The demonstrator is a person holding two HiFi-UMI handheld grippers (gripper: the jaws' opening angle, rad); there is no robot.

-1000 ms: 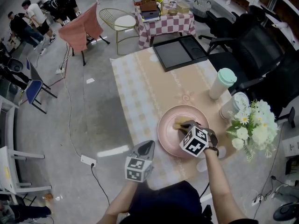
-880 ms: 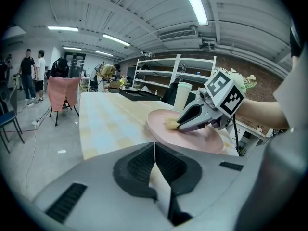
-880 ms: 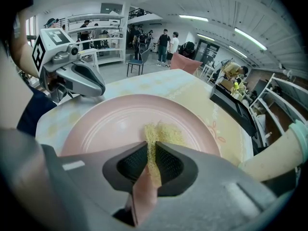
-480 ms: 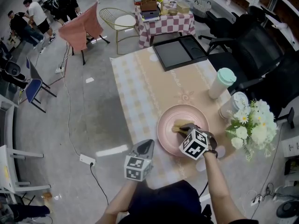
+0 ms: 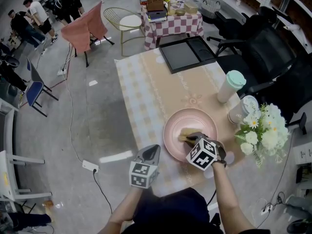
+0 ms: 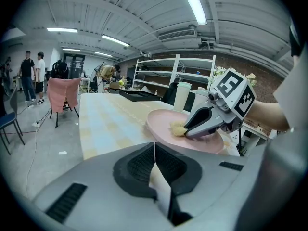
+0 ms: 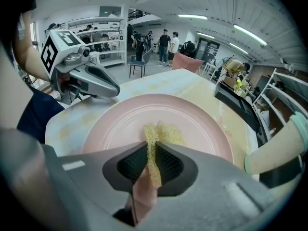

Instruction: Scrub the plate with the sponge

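Right gripper [image 5: 189, 137] squeezes the thin yellow sponge [image 7: 163, 134] flat on the pink plate [image 7: 120, 124].

Bright, even indoor light from ceiling tube lamps [image 6: 192, 4] at 12 o'clock in the left gripper view. Shadows are soft. Lamp glare on the floor [image 5: 117, 157] at 7 o'clock in the head view. The plate [image 7: 192, 114] is evenly lit. Both gripper views are fisheye, with black corners, bent edges and a soft near foreground.

The sponge [image 5: 185, 134] is yellow, the plate [image 5: 175, 122] pink, the tablecloth [image 5: 155, 91] beige with pale checked borders.
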